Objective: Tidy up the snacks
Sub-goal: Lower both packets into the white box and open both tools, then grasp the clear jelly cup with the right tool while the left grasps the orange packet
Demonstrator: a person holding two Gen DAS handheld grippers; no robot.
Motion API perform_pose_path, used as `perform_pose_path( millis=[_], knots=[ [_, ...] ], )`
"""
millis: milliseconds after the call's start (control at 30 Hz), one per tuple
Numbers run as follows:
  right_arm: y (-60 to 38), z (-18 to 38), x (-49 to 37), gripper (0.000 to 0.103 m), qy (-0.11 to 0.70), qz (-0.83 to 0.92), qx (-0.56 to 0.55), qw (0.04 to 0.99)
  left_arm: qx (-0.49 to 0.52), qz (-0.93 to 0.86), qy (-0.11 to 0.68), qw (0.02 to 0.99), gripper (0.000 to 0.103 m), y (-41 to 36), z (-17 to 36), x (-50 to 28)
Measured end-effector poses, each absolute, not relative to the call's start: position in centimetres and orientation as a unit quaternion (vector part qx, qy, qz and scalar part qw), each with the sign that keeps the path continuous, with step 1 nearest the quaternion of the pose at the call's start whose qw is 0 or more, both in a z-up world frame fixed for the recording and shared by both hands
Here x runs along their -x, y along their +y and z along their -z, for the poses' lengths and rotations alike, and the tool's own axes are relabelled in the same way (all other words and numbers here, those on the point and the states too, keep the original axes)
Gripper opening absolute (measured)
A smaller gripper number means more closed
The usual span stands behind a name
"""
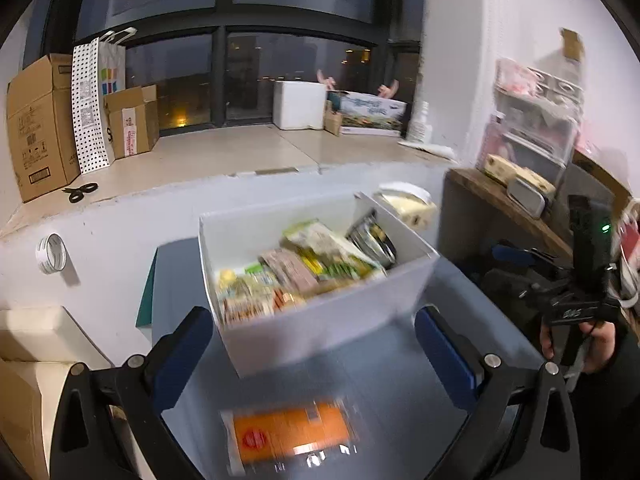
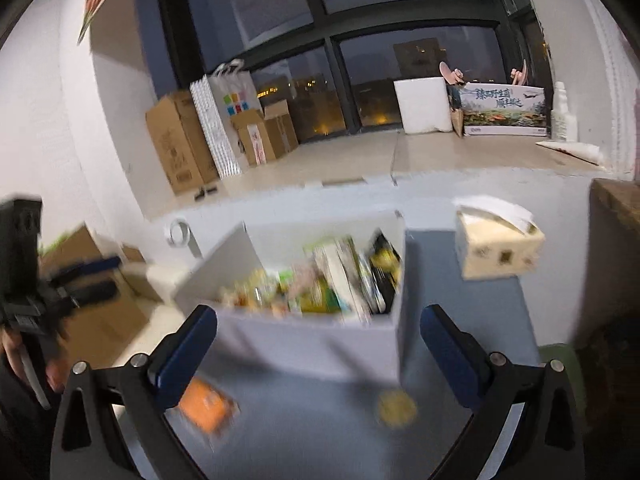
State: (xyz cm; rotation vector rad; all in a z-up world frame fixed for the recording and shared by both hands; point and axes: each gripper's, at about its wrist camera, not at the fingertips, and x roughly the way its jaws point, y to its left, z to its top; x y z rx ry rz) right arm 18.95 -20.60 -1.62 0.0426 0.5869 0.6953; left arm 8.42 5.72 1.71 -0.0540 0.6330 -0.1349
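Observation:
A white box (image 1: 332,332) (image 2: 304,344) packed with several snack packets stands on the grey table (image 1: 392,380) (image 2: 320,432). An orange snack packet (image 1: 290,432) (image 2: 206,404) lies on the table in front of it. A small yellow snack (image 2: 397,408) lies near the box's right corner. My left gripper (image 1: 316,356) stands open, its blue pads wide apart on either side of the box's near face, with nothing held. My right gripper (image 2: 318,354) is open too, empty, in front of the box. Each gripper shows at the edge of the other's view.
A tissue box (image 1: 408,206) (image 2: 498,246) sits behind the white box at the right. A tape roll (image 1: 51,253) lies on the ledge at the left, scissors (image 1: 80,192) further back. Cardboard boxes (image 1: 40,128) line the window sill. A wooden shelf (image 1: 508,208) stands at the right.

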Motion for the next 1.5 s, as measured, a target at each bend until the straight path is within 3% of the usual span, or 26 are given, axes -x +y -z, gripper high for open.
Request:
perform_pose_path(
  millis=[300, 767, 800, 867, 900, 1267, 1500],
  knots=[
    [-22.6, 10.5, -14.5, 0.103, 0.359, -0.306, 0.059, 0.880, 0.070, 0.080, 0.338, 0.935, 0.103, 4.3, 2.0, -2.8],
    [-19.7, 14.3, -23.7, 0.103, 0.420, -0.265, 0.056, 0.866, 0.047, 0.066, 0.360, 0.930, 0.103, 4.0, 3.9, -2.0],
    [-19.5, 14.4, -24.0, 0.096, 0.422, -0.262, 0.058, 0.866, 0.047, 0.065, 0.361, 0.929, 0.103, 4.1, 4.1, -1.9],
    [-19.1, 14.8, -24.5, 0.067, 0.426, -0.254, 0.060, 0.866, 0.045, 0.063, 0.365, 0.928, 0.103, 4.3, 4.4, -1.9],
    [-19.0, 15.1, -24.6, 0.040, 0.432, -0.244, 0.066, 0.866, 0.045, 0.061, 0.366, 0.927, 0.103, 4.3, 4.5, -1.9],
    [-20.0, 13.5, -22.2, 0.040, 0.408, -0.278, 0.042, 0.868, 0.033, 0.055, 0.387, 0.920, 0.103, 5.3, 6.2, -2.8],
    [-20.0, 9.9, -16.9, 0.040, 0.372, -0.342, 0.041, 0.862, -0.122, 0.172, 0.435, 0.875, 0.103, 4.7, 10.3, -5.9]
  ],
)
